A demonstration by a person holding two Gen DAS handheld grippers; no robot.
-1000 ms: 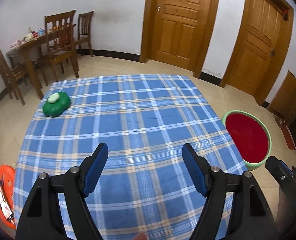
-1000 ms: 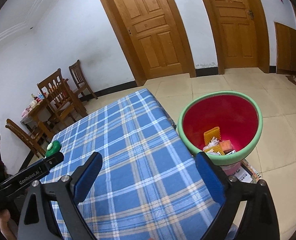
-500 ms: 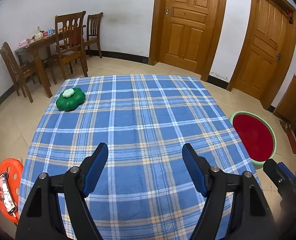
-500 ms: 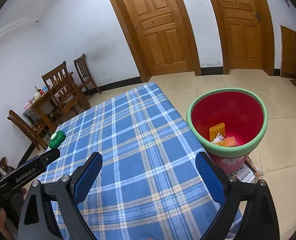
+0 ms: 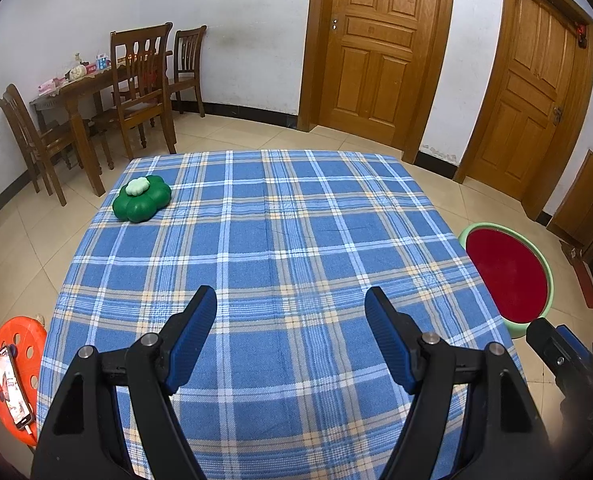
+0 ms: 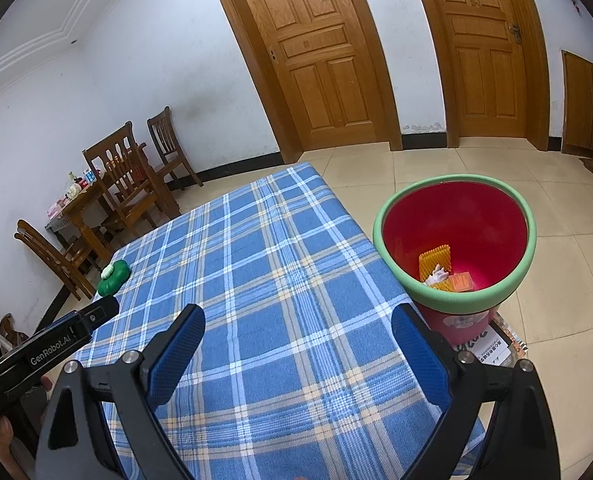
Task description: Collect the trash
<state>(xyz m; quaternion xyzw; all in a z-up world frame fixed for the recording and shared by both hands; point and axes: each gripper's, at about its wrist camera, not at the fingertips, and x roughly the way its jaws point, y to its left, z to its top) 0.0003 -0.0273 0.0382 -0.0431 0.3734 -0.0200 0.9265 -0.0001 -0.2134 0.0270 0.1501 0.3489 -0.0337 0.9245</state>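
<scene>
My left gripper point(image 5: 290, 320) hangs over the near part of the worktop point(image 5: 280, 240) with its jaws spread wide, nothing between them and nothing touched. My right gripper point(image 6: 298, 334) hovers over the worktop's right edge, jaws just as wide and empty.

Since a second ago both views have drawn back a little: more of the blue checked cloth shows ahead, and the bin point(image 6: 454, 300) sits further right in the left view.

The trash point(image 6: 446, 274), yellow and orange scraps with a white crumple, lies at the bottom of the red, green-rimmed bin, which stands on the floor just beside the worktop's right edge. A green flower-shaped box point(image 5: 141, 199) rests at the far left corner. An orange stool point(image 5: 16, 364) with a phone point(image 5: 10, 386) on it stands low on the left.
</scene>
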